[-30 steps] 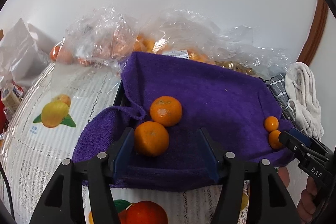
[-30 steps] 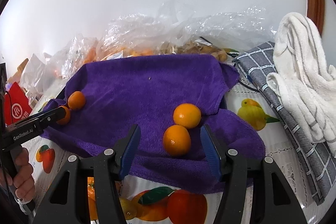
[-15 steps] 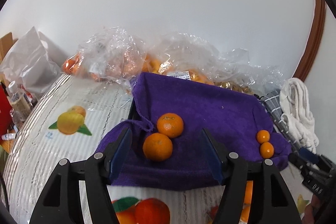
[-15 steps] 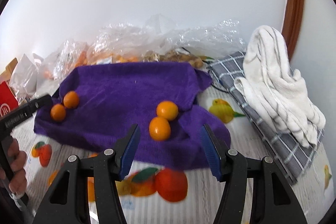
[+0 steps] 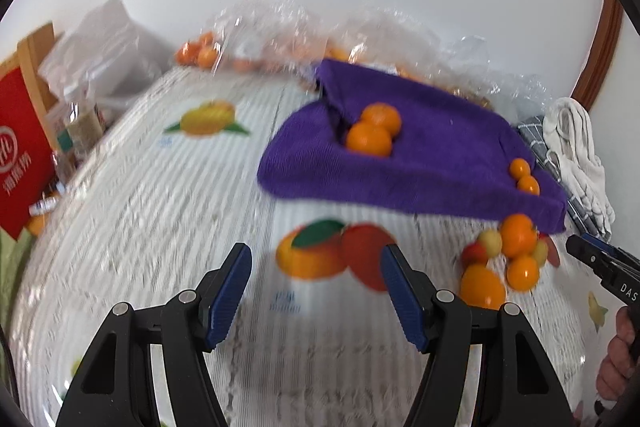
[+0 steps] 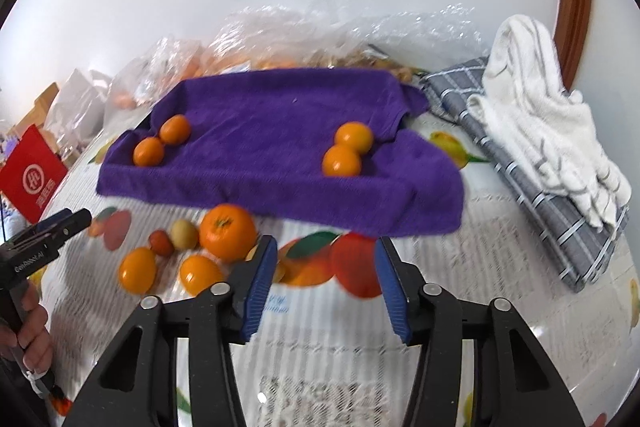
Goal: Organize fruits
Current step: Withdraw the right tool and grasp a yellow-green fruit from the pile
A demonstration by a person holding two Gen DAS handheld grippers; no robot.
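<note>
White wall, fruit-print tablecloth (image 6: 460, 327). Both the left gripper (image 5: 316, 291) and right gripper (image 6: 326, 279), jaws just narrowed, stand spread and empty; approach the loose fruits (image 6: 228, 233) by the purple towel's (image 6: 280, 115) front edge slowly.

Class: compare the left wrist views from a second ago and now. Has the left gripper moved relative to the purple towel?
Yes. The left gripper has pulled back from the purple towel; its jaws, which framed an orange there, now stand over bare tablecloth.

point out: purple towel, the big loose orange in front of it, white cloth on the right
purple towel (image 6: 272, 107): right wrist view, bare middle of the cloth.
big loose orange (image 6: 227, 233): right wrist view, centre of its peel, by the stem.
white cloth (image 6: 536, 115): right wrist view, middle of the crumpled pile.
</note>
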